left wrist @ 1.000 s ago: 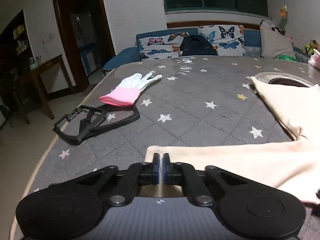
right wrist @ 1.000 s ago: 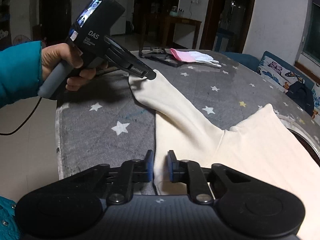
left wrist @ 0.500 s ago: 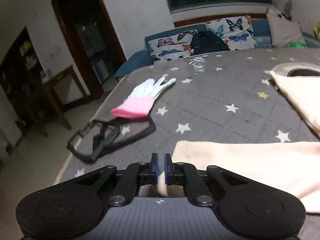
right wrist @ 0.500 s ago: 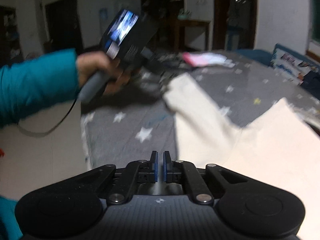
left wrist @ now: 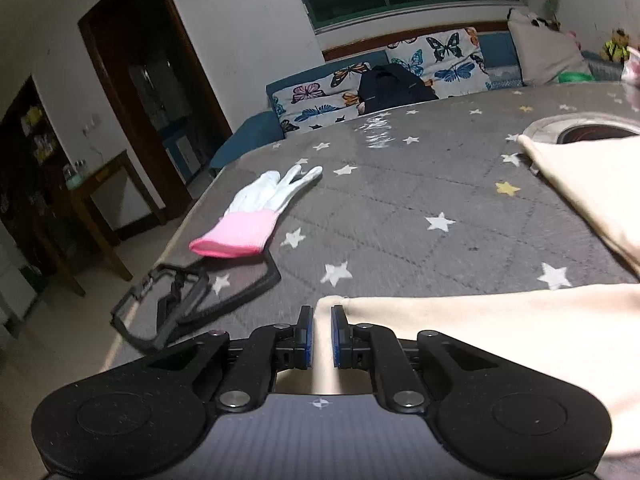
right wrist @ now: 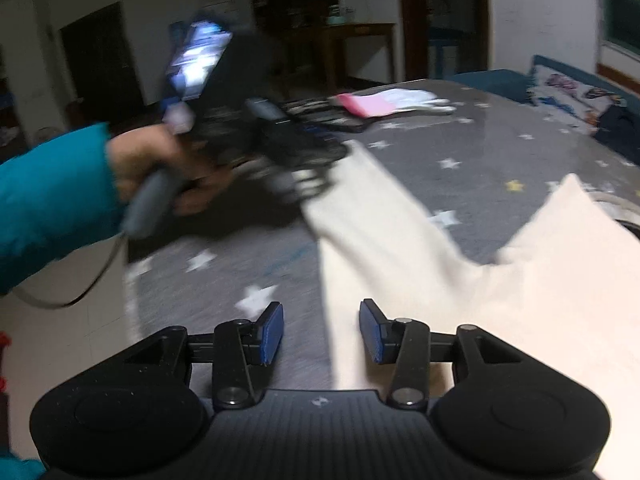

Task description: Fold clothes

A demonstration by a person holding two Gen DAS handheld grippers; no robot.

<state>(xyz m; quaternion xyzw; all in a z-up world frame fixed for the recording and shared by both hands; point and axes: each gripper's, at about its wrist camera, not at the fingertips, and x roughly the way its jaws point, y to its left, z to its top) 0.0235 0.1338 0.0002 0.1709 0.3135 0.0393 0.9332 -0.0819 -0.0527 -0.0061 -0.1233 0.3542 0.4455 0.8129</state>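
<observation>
A cream long-sleeved garment (left wrist: pixel 500 328) lies spread on the grey star-patterned bed cover (left wrist: pixel 400 208). My left gripper (left wrist: pixel 322 334) is shut on the cuff end of its sleeve and holds it slightly off the cover. In the right wrist view the garment (right wrist: pixel 480 288) runs from the sleeve at centre to the body at right. My right gripper (right wrist: pixel 321 330) is open, with its jaws either side of the garment's lower edge. The left gripper (right wrist: pixel 256 136) appears there, blurred, in a hand at the sleeve end.
A white glove with a pink cuff (left wrist: pixel 256 216) and a black frame-like object (left wrist: pixel 188 300) lie near the bed's left edge. A round opening (left wrist: pixel 592 132) sits at the far right. A butterfly-print sofa (left wrist: pixel 400 76) and a wooden table (left wrist: pixel 96 200) stand beyond.
My left gripper has lifted the sleeve cuff and moved right. My right gripper shut briefly, then opened wide over the garment's edge.
</observation>
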